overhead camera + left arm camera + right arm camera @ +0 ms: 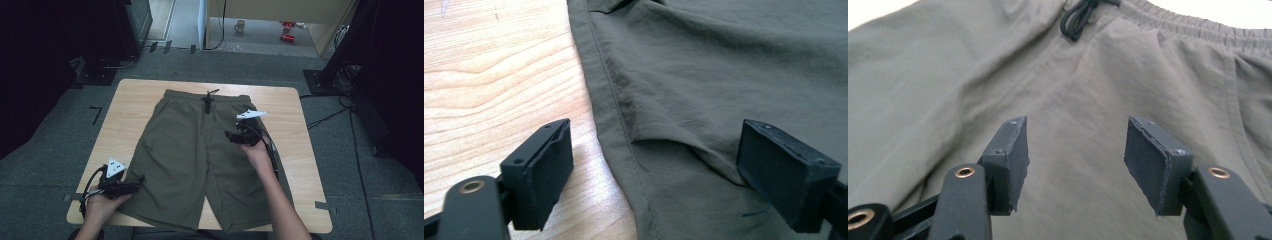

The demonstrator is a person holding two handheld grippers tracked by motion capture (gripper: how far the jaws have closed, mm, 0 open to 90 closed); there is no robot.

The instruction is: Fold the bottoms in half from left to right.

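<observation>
A pair of olive shorts [195, 150] lies spread flat on the wooden table [130, 100], waistband at the far side with a black drawstring [207, 100]. My left gripper [140, 179] sits low at the outer edge of the near left leg. In the left gripper view it [654, 165] is open, one jaw over bare wood [484, 75], the other on a raised fold of the shorts [704, 75]. My right gripper [230, 135] hovers over the right hip area. In the right gripper view it [1075, 155] is open above the shorts [1073, 90], facing the drawstring [1075, 22].
The table stands on grey carpet with tape marks. Black stands and cables [345, 90] crowd the right side and dark equipment the left. A mug [240, 26] and red items [287, 30] lie on the floor far behind.
</observation>
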